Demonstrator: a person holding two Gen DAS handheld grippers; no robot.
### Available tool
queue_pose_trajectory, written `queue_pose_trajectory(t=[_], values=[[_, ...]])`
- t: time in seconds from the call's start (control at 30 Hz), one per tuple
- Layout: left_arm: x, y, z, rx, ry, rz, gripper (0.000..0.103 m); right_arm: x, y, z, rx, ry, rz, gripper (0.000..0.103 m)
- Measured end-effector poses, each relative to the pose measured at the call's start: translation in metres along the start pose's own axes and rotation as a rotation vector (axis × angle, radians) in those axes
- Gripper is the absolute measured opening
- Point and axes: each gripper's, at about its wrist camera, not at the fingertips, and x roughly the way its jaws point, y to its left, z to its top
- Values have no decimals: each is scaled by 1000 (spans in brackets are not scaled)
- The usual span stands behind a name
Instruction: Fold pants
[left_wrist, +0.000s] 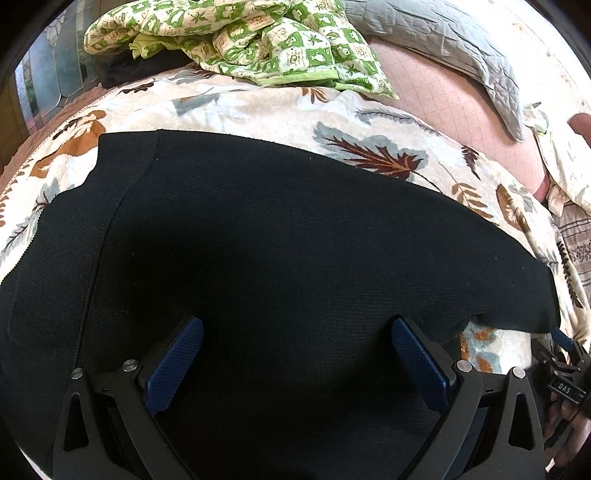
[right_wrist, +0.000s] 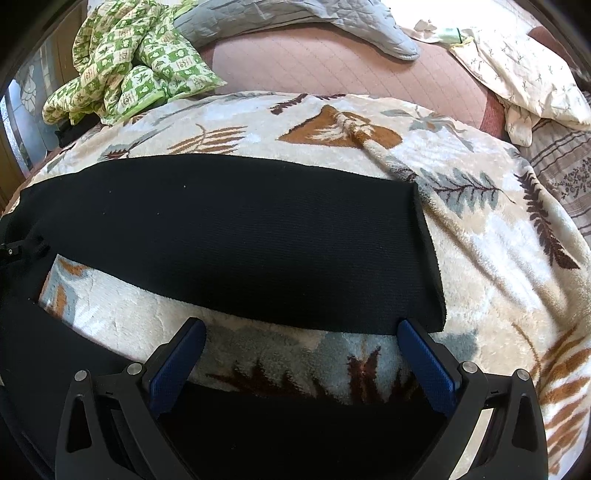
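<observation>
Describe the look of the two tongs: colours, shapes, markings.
Both the left tongs and the right tongs look alike: black angular frames with triangular cutouts and round silver pivot pins. Each carries two flat pads of dark blue, finely dotted texture. No cables show.

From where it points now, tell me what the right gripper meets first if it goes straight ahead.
Likely the near edge of the black knit pants leg, lying flat on the leaf-patterned fleece blanket. The right gripper is open; depth is uncertain.

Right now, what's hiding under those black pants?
The black knit pants lie spread on a fluffy cream blanket with brown and grey leaves, which shows around them and between the legs. Whatever lies directly beneath the fabric is covered.
</observation>
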Motion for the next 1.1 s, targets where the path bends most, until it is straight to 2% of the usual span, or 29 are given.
queue_pose_trajectory(t=[0.47, 0.5, 0.57, 0.6, 0.67, 0.73, 0.8, 0.87, 0.97, 1.03, 1.1], values=[[0, 3, 1, 1, -9, -12, 102, 0, -1, -1, 4, -10, 10, 102], [-2, 2, 1, 17, 0, -13, 102, 0, -1, -1, 4, -11, 9, 102], [-11, 2, 6, 55, 22, -33, 89, 0, -1, -1, 3, -10, 9, 102], [-19, 6, 12, 66, 14, -76, 77, 0, -1, -1, 3, -11, 10, 102], [-39, 19, 29, 96, -27, -132, 78, -1, -1, -1, 6, -12, 12, 102], [-60, 39, 52, 166, -117, -115, 83, -1, 0, -1, 4, -14, 11, 102], [-68, 61, 70, 233, -170, -88, 88, -1, -1, -1, 4, -15, 10, 102], [-64, 85, 85, 306, -175, -45, 88, -1, -1, -1, 3, -14, 9, 102], [-44, 114, 95, 403, -132, 41, 87, -1, -1, -1, 4, -16, 11, 102], [-34, 121, 97, 433, -123, 39, 85, -1, -1, -2, 3, -19, 9, 102], [-32, 114, 98, 455, -152, 15, 84, -1, -1, -2, 3, -20, 8, 102]])
